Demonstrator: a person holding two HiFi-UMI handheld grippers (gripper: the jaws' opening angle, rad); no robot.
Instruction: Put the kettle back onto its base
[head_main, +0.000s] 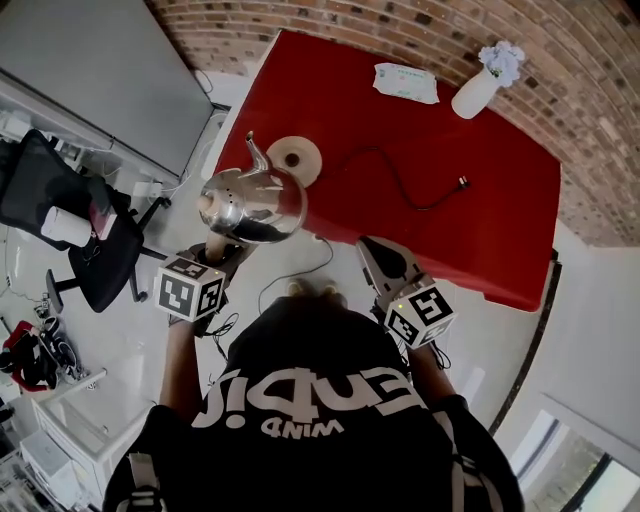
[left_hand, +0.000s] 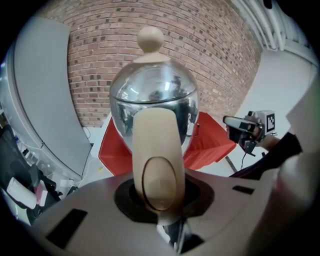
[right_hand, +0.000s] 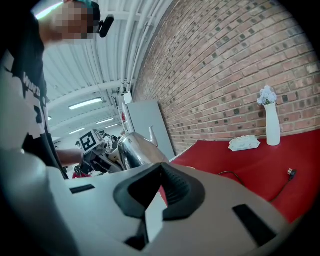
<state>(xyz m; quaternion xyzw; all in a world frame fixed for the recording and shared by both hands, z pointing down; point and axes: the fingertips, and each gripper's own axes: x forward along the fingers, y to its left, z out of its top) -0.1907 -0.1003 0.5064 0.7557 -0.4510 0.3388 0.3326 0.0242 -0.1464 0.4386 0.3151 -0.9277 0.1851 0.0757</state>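
While the left tool (head_main: 222, 252) clamps the kettle handle (left_hand: 155, 165), the right tool (right_hand: 159, 172) looks closed, empty.

Red table (head_main: 490, 230), mostly bare. The round base (head_main: 294, 158) sits near its left corner, open from above. A black cord (head_main: 408, 198) loops across the middle. A tissue pack (head_main: 405, 82) and white vase (head_main: 478, 90) stand at the far edge, well apart from the base, by the brick wall (head_main: 400, 25).
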